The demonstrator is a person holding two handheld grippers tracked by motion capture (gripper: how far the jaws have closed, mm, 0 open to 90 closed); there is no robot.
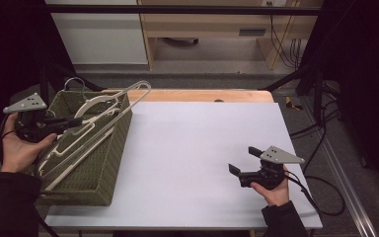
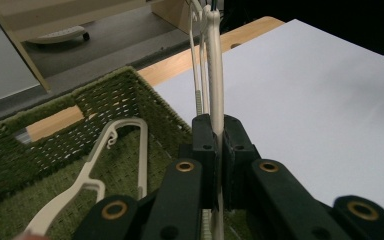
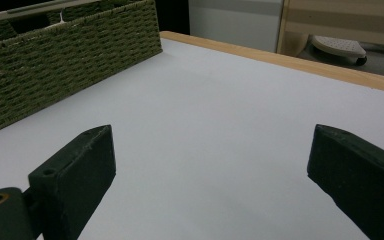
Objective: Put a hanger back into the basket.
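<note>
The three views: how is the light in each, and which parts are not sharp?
High view: dim, sides black, white table brightest. Left gripper view: the jaws shut on a white hanger are soft up close, green woven basket sharper. Right gripper view: even light, near jaws slightly blurred.

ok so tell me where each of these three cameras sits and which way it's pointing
High view: above the person's side, looking forward and down on the white table; both forearms, left gripper, right gripper.
Left gripper view: on the left gripper, looking along fingers shut on a cream hanger, over the green basket.
Right gripper view: on the right gripper, low over the table, open fingers, facing the basket.
Shared: basket and table appear in all three.
</note>
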